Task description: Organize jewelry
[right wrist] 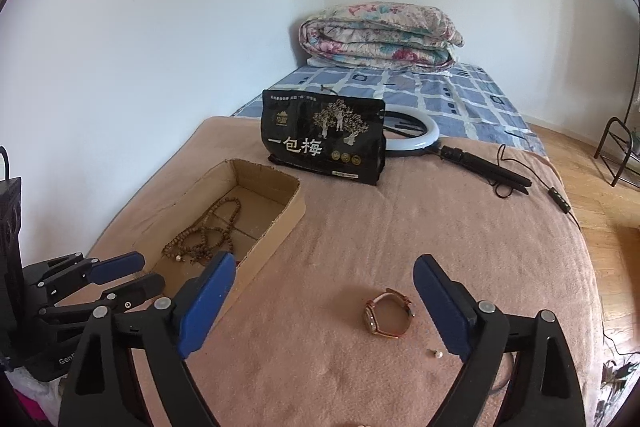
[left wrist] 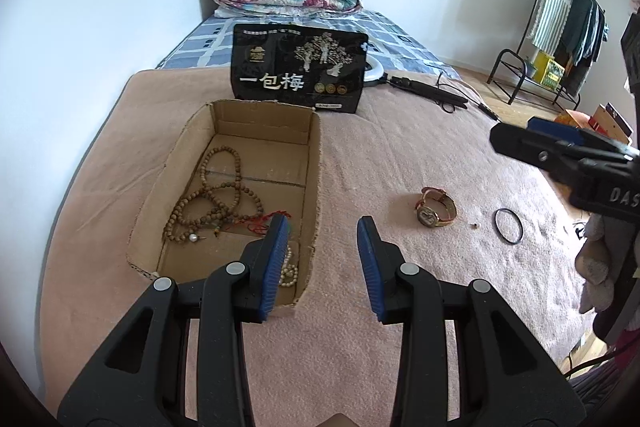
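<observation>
On the pink blanket (left wrist: pixel 400 155), the left wrist view shows a cardboard box (left wrist: pixel 316 163) holding wooden bead strands (left wrist: pixel 218 199); the left gripper (left wrist: pixel 322 259) hangs parted and empty above its near corner. A wristwatch (left wrist: pixel 435 207) and black ring (left wrist: pixel 508 227) lie to the right. In the right wrist view, the right gripper (right wrist: pixel 324 303) gapes wide over the wristwatch (right wrist: pixel 387 314), touching nothing; a pearl stud (right wrist: pixel 436 353) lies nearby.

Black snack bag (left wrist: pixel 298 67) printed "一包梅" in white, right tool (left wrist: pixel 568 163) body lettered "DAS", cut off
</observation>
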